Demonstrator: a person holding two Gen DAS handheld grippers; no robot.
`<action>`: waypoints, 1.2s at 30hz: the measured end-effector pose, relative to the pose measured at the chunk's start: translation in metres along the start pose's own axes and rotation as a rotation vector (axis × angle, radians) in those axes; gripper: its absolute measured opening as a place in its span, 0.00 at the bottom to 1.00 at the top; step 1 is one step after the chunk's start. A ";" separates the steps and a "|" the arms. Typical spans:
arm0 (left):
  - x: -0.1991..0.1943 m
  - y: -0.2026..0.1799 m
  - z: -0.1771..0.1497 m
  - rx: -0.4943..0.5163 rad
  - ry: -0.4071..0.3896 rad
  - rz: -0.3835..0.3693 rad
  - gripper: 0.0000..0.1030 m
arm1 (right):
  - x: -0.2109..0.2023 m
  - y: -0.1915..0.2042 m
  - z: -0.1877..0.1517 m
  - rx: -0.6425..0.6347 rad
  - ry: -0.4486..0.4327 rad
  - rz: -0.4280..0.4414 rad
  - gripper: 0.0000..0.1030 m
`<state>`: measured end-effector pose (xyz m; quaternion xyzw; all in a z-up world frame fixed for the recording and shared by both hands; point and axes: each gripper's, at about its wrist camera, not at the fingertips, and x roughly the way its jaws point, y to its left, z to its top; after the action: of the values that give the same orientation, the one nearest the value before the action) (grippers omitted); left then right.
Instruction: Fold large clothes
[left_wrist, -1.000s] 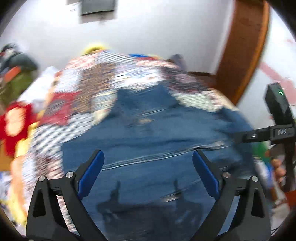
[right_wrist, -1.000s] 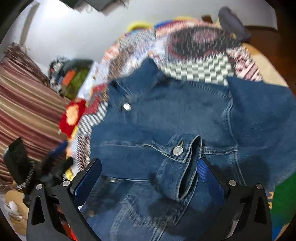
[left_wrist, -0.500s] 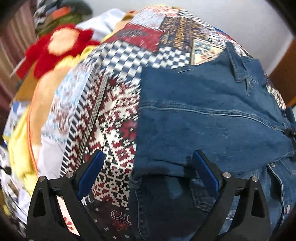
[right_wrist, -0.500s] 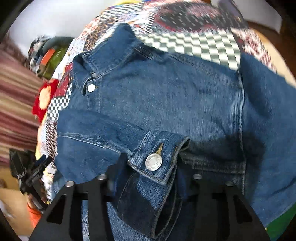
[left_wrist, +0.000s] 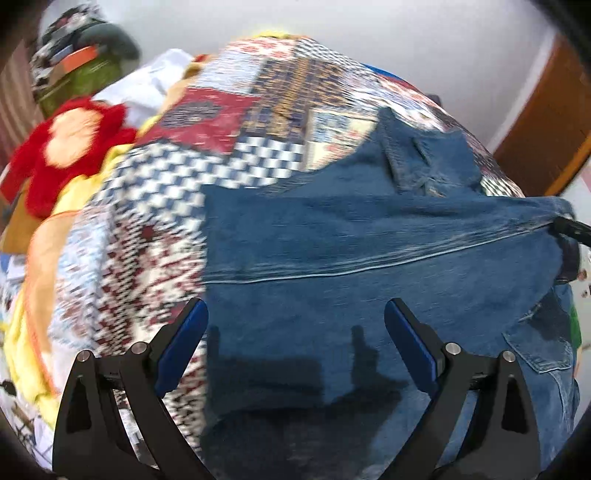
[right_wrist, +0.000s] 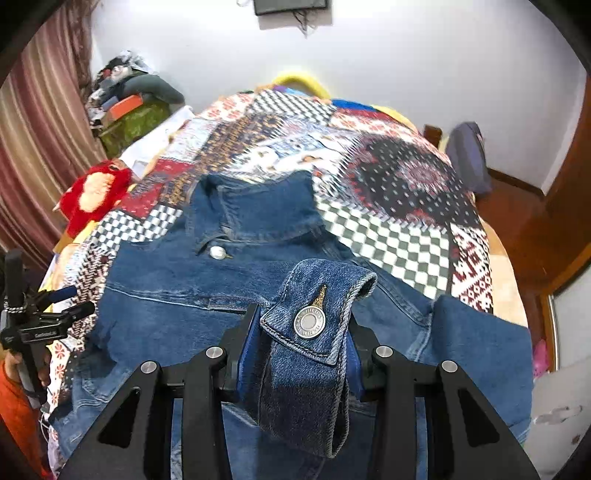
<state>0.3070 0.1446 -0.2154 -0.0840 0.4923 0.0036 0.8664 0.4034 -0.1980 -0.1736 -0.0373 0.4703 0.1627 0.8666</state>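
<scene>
A blue denim jacket (right_wrist: 177, 295) lies spread on a patchwork bedspread (right_wrist: 388, 229), collar toward the far wall. My right gripper (right_wrist: 303, 321) has its jaws closing, and the buttoned sleeve cuff (right_wrist: 314, 291) is pinched between the pads and lifted off the jacket body. In the left wrist view the jacket (left_wrist: 369, 240) fills the lower right. My left gripper (left_wrist: 295, 317) hovers open just above its left edge, with nothing between the fingers. That left gripper (right_wrist: 48, 325) also shows at the left rim of the right wrist view, held by a hand.
A red plush toy (right_wrist: 92, 192) lies at the bed's left side near a striped curtain (right_wrist: 37, 129). A cluttered green box (right_wrist: 136, 110) stands at the back left, a dark bag (right_wrist: 469, 155) at the back right, and a wooden door (right_wrist: 569, 184) on the right.
My right gripper went from wide open to closed on the sleeve cuff and raised it. My left gripper, still open, swung over the jacket's left edge and came lower.
</scene>
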 end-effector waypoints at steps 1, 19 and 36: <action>0.006 -0.006 0.001 0.014 0.009 -0.008 0.94 | 0.006 -0.005 -0.002 0.012 0.020 0.001 0.37; 0.049 -0.026 -0.014 -0.014 0.139 -0.063 0.97 | 0.067 -0.031 -0.053 -0.021 0.248 -0.099 0.71; -0.055 -0.109 0.057 0.175 -0.158 -0.087 0.97 | -0.098 -0.103 -0.036 0.230 -0.115 -0.072 0.72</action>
<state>0.3365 0.0502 -0.1244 -0.0286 0.4167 -0.0703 0.9059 0.3575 -0.3275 -0.1216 0.0547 0.4339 0.0785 0.8959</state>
